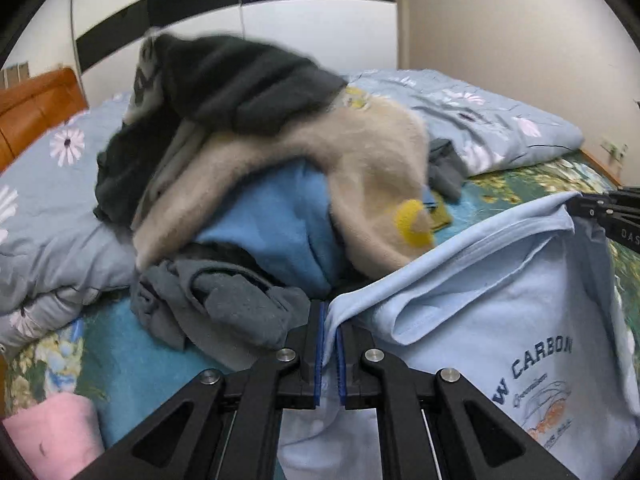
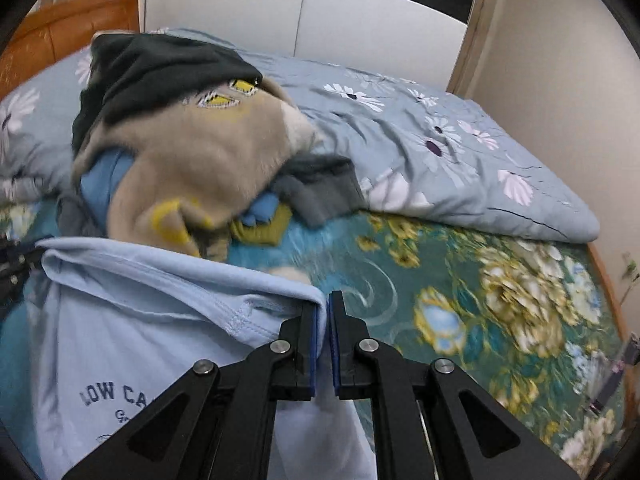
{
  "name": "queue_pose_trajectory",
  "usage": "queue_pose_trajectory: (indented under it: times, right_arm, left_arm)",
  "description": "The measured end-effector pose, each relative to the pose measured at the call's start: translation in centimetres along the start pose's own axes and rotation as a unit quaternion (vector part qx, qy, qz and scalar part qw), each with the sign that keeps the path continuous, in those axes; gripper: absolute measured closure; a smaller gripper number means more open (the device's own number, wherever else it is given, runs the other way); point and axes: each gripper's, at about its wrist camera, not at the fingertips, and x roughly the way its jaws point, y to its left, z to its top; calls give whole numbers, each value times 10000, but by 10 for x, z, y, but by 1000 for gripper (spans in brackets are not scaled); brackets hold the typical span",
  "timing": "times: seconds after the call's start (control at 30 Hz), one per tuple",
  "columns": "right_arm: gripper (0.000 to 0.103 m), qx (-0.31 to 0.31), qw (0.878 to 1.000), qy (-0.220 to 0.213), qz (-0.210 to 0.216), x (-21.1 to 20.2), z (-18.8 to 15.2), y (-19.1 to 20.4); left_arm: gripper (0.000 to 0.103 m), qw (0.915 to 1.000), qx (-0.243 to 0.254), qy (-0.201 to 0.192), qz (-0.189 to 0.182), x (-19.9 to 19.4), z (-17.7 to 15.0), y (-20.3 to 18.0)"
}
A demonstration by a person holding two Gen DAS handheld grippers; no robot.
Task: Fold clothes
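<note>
Right wrist: floral bedspread (image 2: 460, 280) (white wardrobe (image 2: 360, 28) behind)

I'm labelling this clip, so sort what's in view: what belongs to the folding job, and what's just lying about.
In the job:
- light blue T-shirt, pinched by both claws
- left claw
- right claw
- pile of unfolded clothes

Lying about:
- floral quilt
- pink cloth
- wardrobe

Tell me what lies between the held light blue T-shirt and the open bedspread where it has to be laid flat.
Nothing visible. Both grippers, left gripper and right gripper, pinch the light blue T-shirt. The clothes pile sits behind it; the floral bedspread to its right is bare.
</note>
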Motion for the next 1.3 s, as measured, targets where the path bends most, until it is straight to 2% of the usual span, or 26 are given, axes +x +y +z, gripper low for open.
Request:
queue_pose_trajectory:
  times: [0.07,0.17,0.33,0.4,0.43,0.47,0.53,0.57,0.67,0.73,0.97,1.03,1.13,1.23,1.3]
  right_arm:
    - [98,26,9997,224,45,24,0,3]
    - [98,34,9985,531,125,58,-11,9]
    - [97,93,9973,660,319,76,-22,11]
    - [97,80,9975,598,374,71,-20,10]
    - [97,77,9976,560,399,67,-20,8]
    - [92,78,9976,531,442,62,-20,6]
    - [69,81,9974,462,549,50,-20,1]
    - [55,78,9974,379,603,41,-22,-2]
    - [55,89,9981,73,603,12,-32,-14]
    - [55,203,9975,-102,670,-11,-53,-30]
    - [55,554,9958,87,726,-62,-177,-69]
    - [55,601,9950,207,768,-68,-208,-70]
    - [55,563,9948,301,796,-75,-236,-67]
    - [55,524,9944,396,825,-81,-265,-64]
    - [55,472,9952,334,785,-85,-272,-61]
  left_arm:
    - [96,9996,-170,213,-74,20,-6,6]
    - [94,9992,-248,284,-130,36,-15,10]
    - [92,9995,-142,232,-186,31,-16,7]
    - [72,9996,-89,210,-193,26,-17,6]
    - [55,9996,-62,198,-183,21,-17,6]
    - [50,9997,-47,146,-198,14,-20,7]
    - [38,9997,-115,62,-195,1,-28,11]
    - [37,9997,-156,25,-188,-5,-33,13]
    - [36,9985,-499,56,-228,-23,-62,27]
    - [36,9968,-733,105,-287,-35,-86,35]
    - [36,9924,-1150,337,-269,-63,-172,35]
    - [36,9911,-1233,402,-298,-67,-187,32]
    - [36,9901,-1293,453,-308,-74,-205,26]
    - [36,9912,-1205,489,-238,-82,-211,15]
    - [36,9911,-1207,508,-256,-85,-214,11]
